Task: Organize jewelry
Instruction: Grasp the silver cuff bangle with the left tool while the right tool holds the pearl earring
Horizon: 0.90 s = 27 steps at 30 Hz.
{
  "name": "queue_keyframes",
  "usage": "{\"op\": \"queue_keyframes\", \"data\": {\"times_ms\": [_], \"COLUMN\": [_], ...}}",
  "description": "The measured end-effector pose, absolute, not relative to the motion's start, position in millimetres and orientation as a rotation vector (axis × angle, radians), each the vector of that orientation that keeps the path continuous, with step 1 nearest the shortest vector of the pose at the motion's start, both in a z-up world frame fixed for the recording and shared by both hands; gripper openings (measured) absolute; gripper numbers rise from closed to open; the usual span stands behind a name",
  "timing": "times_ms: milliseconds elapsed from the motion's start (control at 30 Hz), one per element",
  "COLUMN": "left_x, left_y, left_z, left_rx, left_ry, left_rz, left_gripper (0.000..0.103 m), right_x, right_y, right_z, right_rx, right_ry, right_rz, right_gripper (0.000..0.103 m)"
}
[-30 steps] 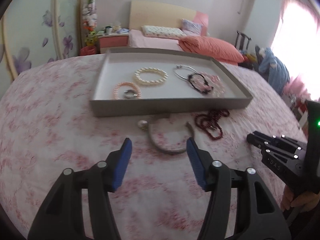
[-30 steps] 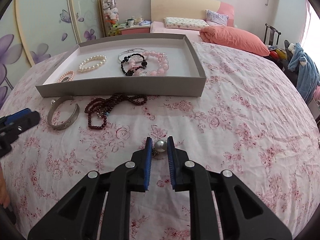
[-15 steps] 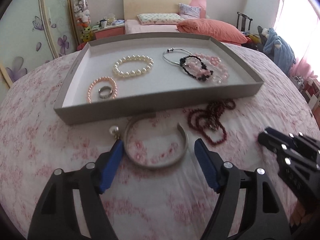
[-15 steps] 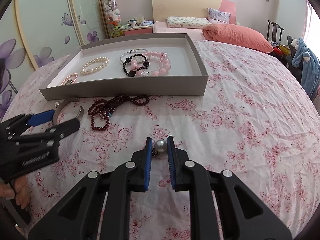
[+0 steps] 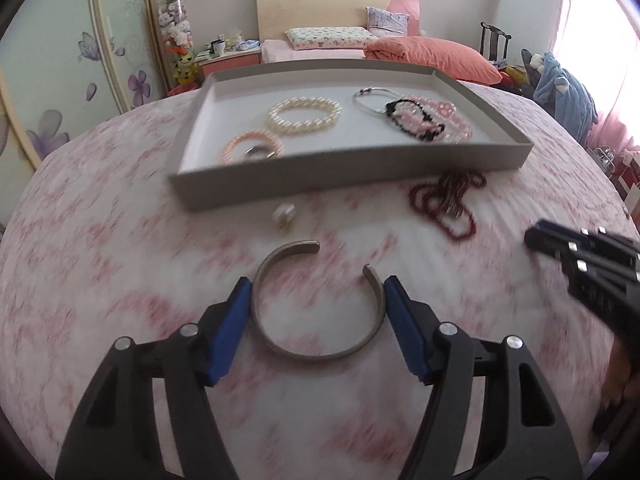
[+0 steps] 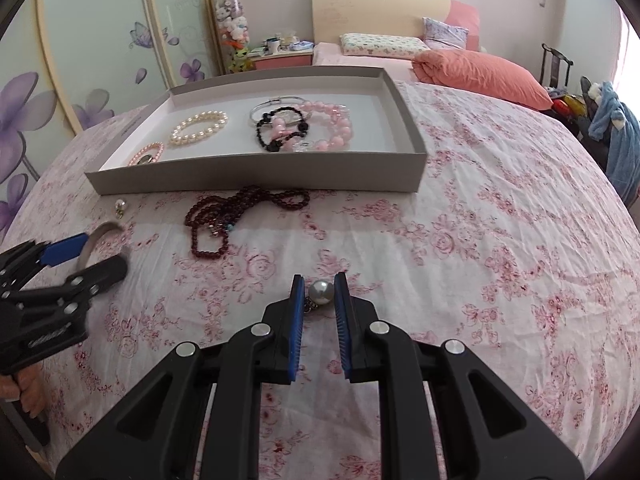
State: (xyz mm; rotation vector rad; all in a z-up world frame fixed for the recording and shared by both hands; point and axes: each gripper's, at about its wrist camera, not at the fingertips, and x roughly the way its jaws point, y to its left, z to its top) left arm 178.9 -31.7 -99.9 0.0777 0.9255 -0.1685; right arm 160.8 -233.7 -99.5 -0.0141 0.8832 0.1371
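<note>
A silver cuff bangle (image 5: 316,354) lies on the floral cloth between the blue pads of my left gripper (image 5: 317,284). Its jaws are closing, and the pads stand right at the cuff's two sides. From the right wrist view the left gripper (image 6: 80,256) sits at the far left over the cuff (image 6: 96,236). My right gripper (image 6: 319,280) is shut on a grey pearl earring (image 6: 321,292) just above the cloth. The grey tray (image 5: 352,176) holds a white pearl bracelet (image 5: 304,116), a pink one and several other bracelets.
A dark red bead necklace (image 5: 444,204) lies in front of the tray (image 6: 256,180), with a second pearl earring (image 5: 284,216) left of it. The right gripper (image 5: 580,256) shows at the right edge. Beyond the table are a bed, wardrobe doors and a chair.
My left gripper has come down and forward so that the cuff now lies between its pads, and the jaws have narrowed. The right gripper has kept still with the pearl earring.
</note>
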Motion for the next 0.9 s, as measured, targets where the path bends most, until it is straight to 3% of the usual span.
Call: {"op": "queue_keyframes", "data": {"times_ms": [300, 900], "left_x": [166, 168], "left_y": [-14, -17], "left_z": [-102, -102], "left_rx": [0.069, 0.063], "left_ry": [0.926, 0.929], "left_rz": [-0.119, -0.112], "left_gripper": [0.076, 0.077], "right_x": [161, 160], "right_y": [-226, -227], "right_z": [-99, -99], "right_rx": [-0.029, -0.023], "right_ry": [0.883, 0.884], "right_rz": [0.148, 0.148], "right_gripper": [0.017, 0.017]}}
